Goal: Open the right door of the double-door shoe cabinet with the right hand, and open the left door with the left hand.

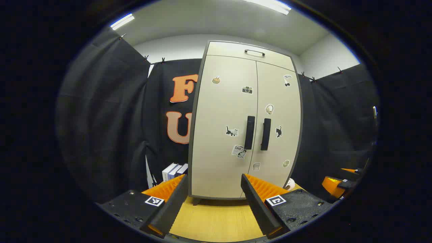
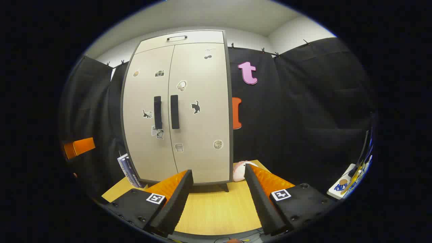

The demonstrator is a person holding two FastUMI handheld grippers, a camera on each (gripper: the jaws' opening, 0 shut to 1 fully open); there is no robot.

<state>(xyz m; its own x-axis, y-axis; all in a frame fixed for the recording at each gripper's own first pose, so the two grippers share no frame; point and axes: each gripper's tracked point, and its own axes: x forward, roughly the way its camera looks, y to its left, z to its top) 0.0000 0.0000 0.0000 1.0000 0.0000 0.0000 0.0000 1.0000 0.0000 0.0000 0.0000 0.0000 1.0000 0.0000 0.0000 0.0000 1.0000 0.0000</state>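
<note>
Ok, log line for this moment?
cabinet: both doors closed | left gripper: open, short of left handle | right gripper: open, short of right handle

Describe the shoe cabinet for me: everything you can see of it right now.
The shoe cabinet stands upright on the wooden table on short legs, before the black cloth. It is cream with a dark frame. Both doors are shut; the left door handle and right door handle are black vertical bars beside the centre seam. Small stickers dot the doors, and a top panel carries a horizontal handle. Neither claw touches it.
</note>
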